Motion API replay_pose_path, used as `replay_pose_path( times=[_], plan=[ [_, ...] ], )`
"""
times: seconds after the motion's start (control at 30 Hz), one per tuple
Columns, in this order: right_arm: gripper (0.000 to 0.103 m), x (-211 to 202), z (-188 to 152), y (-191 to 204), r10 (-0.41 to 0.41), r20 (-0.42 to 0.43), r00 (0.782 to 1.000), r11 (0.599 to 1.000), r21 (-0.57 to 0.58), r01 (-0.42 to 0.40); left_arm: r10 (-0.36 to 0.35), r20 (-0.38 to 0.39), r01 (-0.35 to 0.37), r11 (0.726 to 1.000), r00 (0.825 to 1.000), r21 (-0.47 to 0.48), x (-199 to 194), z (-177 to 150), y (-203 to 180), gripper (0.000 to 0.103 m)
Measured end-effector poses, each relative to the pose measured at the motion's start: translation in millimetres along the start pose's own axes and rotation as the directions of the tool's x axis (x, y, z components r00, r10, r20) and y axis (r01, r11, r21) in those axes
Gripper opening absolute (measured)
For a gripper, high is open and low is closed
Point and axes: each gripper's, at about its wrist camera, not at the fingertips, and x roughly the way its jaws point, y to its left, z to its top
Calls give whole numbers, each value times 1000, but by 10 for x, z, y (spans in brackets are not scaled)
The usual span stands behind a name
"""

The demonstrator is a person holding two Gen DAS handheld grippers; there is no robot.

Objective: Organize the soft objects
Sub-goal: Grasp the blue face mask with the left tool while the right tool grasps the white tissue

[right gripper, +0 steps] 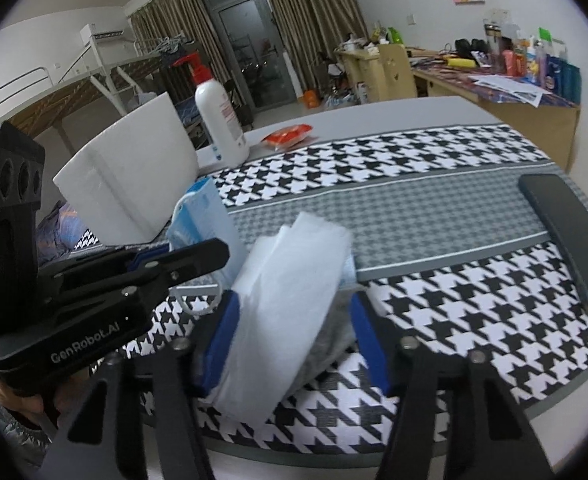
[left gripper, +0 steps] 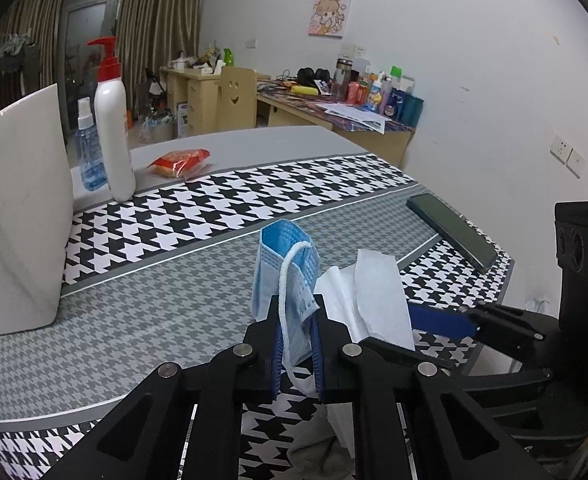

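My left gripper (left gripper: pixel 297 344) is shut on a blue face mask (left gripper: pixel 283 276), which stands up between the blue pads with its white ear loop hanging down. The mask also shows in the right wrist view (right gripper: pixel 201 216), held by the left gripper (right gripper: pixel 197 256). A folded white tissue (right gripper: pixel 289 292) lies between the blue pads of my right gripper (right gripper: pixel 294 340), whose jaws stand wide apart and do not squeeze it. The tissue shows in the left wrist view (left gripper: pixel 370 292) just right of the mask, with the right gripper (left gripper: pixel 446 322) beside it.
A white foam box (left gripper: pixel 17 216) stands at the left. Behind it are a white pump bottle (left gripper: pixel 111 128), a blue spray bottle (left gripper: pixel 89 152) and a red snack packet (left gripper: pixel 179 162). A dark phone (left gripper: pixel 452 228) lies at the right on the houndstooth cloth (left gripper: pixel 173 260).
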Motion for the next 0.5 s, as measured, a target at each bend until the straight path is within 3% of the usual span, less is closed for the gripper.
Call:
replay_pose_path(
  times=[0.23,0.5],
  plan=[
    [17,20,-12,81,-24,-20,1000,999,-43,24,18,11,-18,1000,1000,-3,-29,18,34,13],
    [11,-227,74,11,-52,39,998,998,-28,53,38,41,-37,999,998,-15,-170,45,101,13]
  ],
)
